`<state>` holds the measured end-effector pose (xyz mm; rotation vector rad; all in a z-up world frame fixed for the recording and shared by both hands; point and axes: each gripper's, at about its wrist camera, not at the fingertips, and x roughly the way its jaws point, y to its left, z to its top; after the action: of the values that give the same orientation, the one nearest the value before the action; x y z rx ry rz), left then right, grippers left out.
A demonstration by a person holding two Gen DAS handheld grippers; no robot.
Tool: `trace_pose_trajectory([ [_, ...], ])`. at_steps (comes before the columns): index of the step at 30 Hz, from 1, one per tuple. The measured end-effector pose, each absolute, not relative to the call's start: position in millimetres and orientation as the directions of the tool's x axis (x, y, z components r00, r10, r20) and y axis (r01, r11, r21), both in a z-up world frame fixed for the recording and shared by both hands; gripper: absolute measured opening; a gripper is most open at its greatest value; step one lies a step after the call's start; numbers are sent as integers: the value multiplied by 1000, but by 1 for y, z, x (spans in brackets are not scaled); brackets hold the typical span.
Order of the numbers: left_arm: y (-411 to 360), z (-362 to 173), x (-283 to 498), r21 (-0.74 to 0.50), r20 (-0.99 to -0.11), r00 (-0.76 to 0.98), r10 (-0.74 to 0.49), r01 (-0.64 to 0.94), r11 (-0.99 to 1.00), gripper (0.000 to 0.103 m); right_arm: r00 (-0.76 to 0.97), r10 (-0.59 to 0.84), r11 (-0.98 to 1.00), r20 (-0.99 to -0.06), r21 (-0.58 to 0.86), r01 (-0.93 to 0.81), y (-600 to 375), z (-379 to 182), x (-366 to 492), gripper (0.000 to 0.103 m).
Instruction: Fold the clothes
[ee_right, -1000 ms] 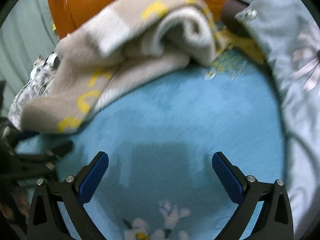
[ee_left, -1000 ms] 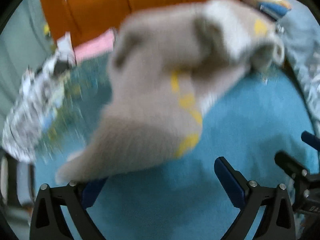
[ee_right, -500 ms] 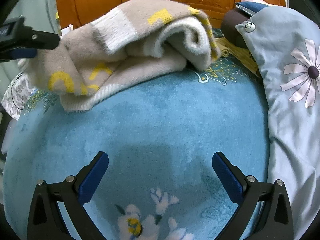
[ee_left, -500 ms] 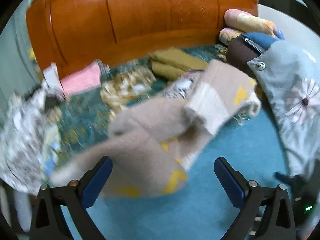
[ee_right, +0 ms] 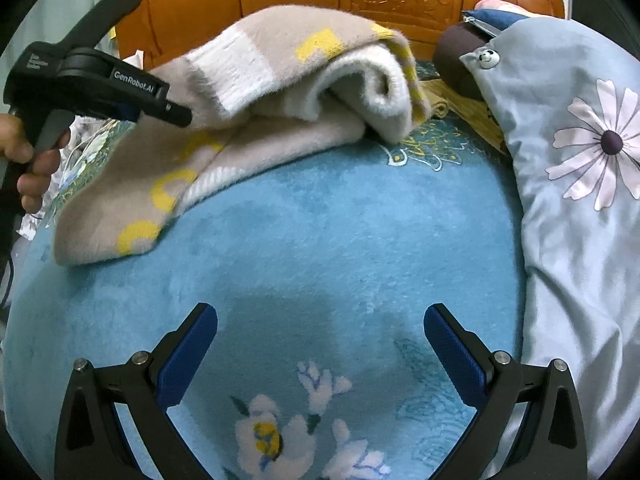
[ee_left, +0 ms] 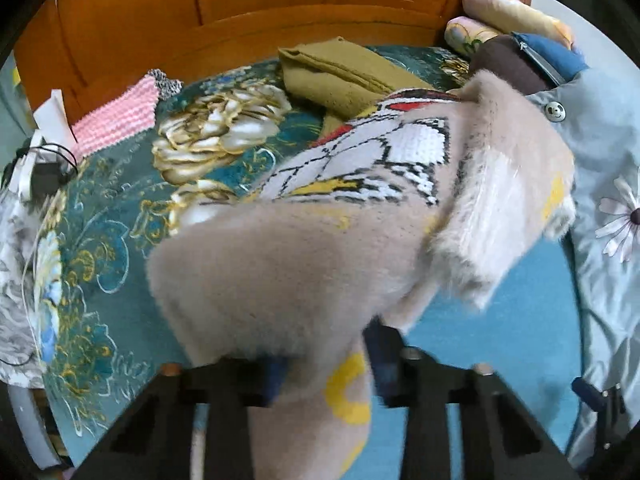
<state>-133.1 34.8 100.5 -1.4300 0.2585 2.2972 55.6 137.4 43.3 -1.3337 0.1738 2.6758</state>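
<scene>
My left gripper (ee_left: 326, 364) pinched the fuzzy sweater (ee_left: 304, 256) low in the frame. My right gripper (ee_right: 320, 344) gaped wide, empty. I should pull slowly, keeping edges even.

Your left black tongs with blue pads (ee_left: 326, 364) are pinched nearly together, and your bare left hand (ee_right: 30, 160) grips their black handle with fingers curled. Your right black, blue-padded tongs (ee_right: 320, 344) sit level, spread wide with nothing between them.

"GenRobot.AI" on left hand-held gripper (ee_right: 120, 92)
</scene>
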Motion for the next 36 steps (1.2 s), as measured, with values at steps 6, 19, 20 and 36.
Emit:
trace_pose_trajectory([
  [6, 29, 150, -112, -352, -782, -282, 555, -535, -768, 15, -600, 79, -978, -796, 54, -202, 143, 45, 57, 103],
  [19, -20, 251, -66, -808, -255, -89, 963, -528, -262, 14, -649, 88, -964, -756, 99, -246, 156, 62, 68, 103],
  [20, -30, 248, -65, -823, -238, -97, 966, -508, -254, 14, -649, 82, -957, -757, 123, -264, 161, 63, 70, 103],
  [36, -128, 110, -90, -911, -402, -247, 882, 13, -411, 15, -621, -484, -676, -617, 714, -182, 163, 55, 38, 103],
])
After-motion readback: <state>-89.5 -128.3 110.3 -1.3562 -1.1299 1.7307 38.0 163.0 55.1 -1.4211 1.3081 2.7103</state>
